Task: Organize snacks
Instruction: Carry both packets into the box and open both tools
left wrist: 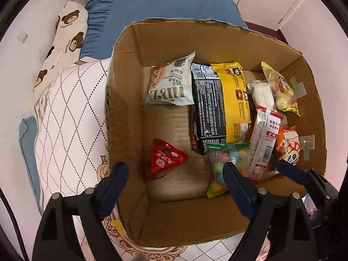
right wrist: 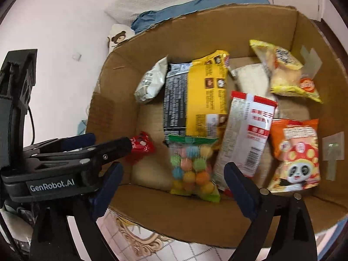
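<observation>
Two tools hang over an open cardboard box [left wrist: 128, 87] that sits on a bed [left wrist: 71, 119], and both stand with their jaws spread wide and nothing between the pads. The left tool [left wrist: 176, 175] points down over the box's near left part, its left finger outside the left wall and its right finger above a clear bag of coloured candy balls [right wrist: 191, 169]; the right tool [right wrist: 174, 175] hangs over the near wall, with that same bag lying below its gap. Most snacks crowd the right half of the box: a black packet [left wrist: 208, 108] and a yellow packet [left wrist: 235, 100] lie side by side down the middle, a red-and-white packet [left wrist: 263, 141] leans beside them, an orange panda bag [right wrist: 298, 154] rests against the right wall, and a yellow bun bag [right wrist: 285, 71] sits in the far right corner. A white cookie pouch [left wrist: 171, 82] lies near the far left corner. Bare cardboard floor stays open along the left wall (only a small red triangular packet [left wrist: 165, 158] sits there, near the front).
</observation>
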Demonstrator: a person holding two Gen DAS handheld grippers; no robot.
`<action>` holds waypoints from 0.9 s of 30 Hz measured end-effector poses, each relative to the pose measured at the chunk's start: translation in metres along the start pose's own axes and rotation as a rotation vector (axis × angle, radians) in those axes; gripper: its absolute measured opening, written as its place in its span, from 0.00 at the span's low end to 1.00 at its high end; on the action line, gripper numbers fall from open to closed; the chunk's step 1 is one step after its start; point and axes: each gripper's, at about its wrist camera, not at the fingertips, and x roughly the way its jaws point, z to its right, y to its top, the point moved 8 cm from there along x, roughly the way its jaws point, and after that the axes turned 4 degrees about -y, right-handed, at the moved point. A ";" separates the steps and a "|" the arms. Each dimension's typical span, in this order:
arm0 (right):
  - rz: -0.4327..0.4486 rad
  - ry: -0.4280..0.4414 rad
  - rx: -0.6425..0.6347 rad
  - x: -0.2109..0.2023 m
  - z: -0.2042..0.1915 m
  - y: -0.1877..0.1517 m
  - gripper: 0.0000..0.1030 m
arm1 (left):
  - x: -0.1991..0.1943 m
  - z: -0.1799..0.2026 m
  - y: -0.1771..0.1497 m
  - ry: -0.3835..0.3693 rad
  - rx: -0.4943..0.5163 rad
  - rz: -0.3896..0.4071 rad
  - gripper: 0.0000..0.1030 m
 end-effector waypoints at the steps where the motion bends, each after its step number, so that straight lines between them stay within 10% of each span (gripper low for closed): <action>1: 0.004 -0.016 -0.004 -0.003 0.003 0.000 0.94 | 0.000 0.002 -0.001 -0.007 -0.004 0.007 0.90; 11: 0.095 -0.266 -0.050 -0.042 0.041 0.000 0.95 | -0.011 0.018 -0.017 -0.028 -0.022 0.081 0.90; 27: 0.255 -0.385 -0.085 -0.124 0.062 -0.038 0.96 | -0.079 0.026 -0.064 0.031 -0.057 0.379 0.90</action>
